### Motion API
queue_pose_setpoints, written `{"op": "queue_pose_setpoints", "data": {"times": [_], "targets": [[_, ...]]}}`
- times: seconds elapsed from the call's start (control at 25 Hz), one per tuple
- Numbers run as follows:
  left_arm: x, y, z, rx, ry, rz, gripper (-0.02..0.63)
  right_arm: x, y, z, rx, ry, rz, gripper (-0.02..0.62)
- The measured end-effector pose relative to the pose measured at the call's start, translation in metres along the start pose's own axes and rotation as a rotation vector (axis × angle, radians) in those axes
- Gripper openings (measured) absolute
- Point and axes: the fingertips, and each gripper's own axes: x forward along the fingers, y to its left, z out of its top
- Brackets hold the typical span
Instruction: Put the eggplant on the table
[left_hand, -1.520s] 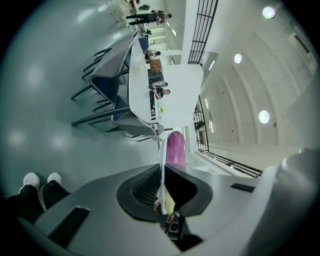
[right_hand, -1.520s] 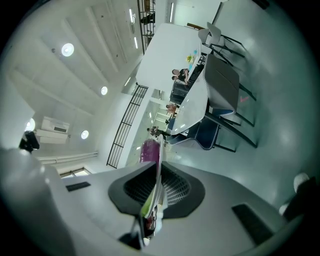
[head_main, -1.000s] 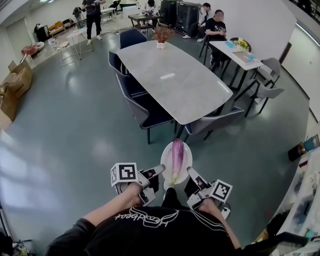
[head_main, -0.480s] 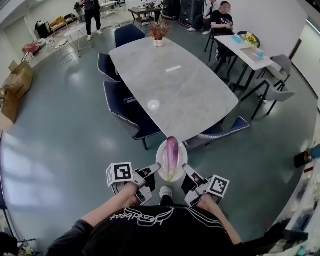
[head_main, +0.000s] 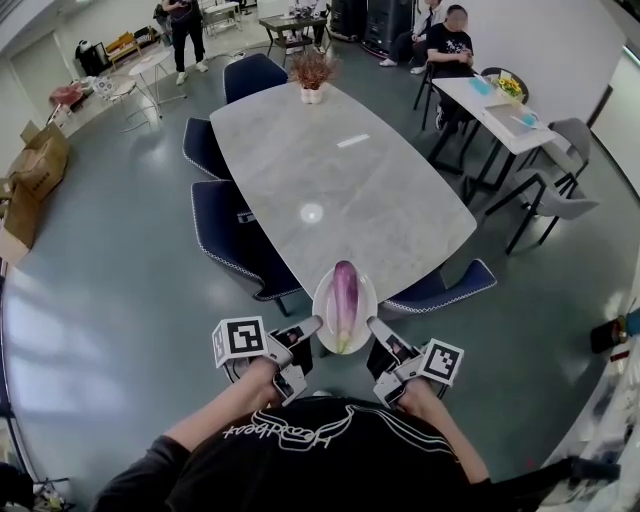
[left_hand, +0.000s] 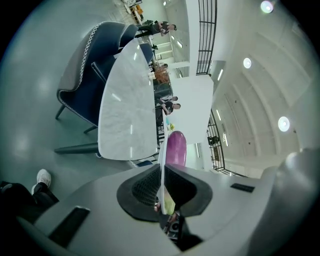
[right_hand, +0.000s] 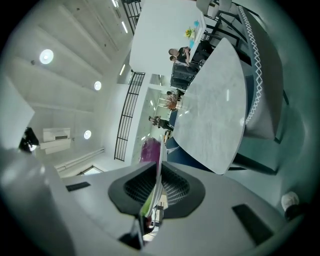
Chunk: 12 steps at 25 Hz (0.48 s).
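Note:
A purple eggplant (head_main: 344, 295) lies lengthwise on a white plate (head_main: 363, 297) that I carry in the air, just at the near end of the long grey marble table (head_main: 340, 185). My left gripper (head_main: 314, 328) is shut on the plate's left rim and my right gripper (head_main: 372, 326) is shut on its right rim. In the left gripper view the plate's edge (left_hand: 162, 165) runs between the dark pads, with the eggplant (left_hand: 176, 147) beyond. The right gripper view shows the plate's edge (right_hand: 158, 165) pinched the same way, beside the eggplant (right_hand: 149, 150).
Dark blue chairs (head_main: 235, 240) stand along the table's left side and one (head_main: 440, 288) at its near right corner. A flower pot (head_main: 312, 72) sits at the far end. A second table (head_main: 500, 105) and seated people (head_main: 450, 45) are at the back right.
I have walked forward with the plate and eggplant: the table's near end has come closer, now just under the plate's far rim. Both grippers keep their hold.

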Motion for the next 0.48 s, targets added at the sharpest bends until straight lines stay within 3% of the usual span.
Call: {"op": "queue_pose_setpoints", "data": {"times": [0.48], "targets": [[0.021,-0.019,0.018,0.105,-0.004,0.004,0.023,0.011,0.007,0.030,-0.062,0.005,0.028,0.020]]}}
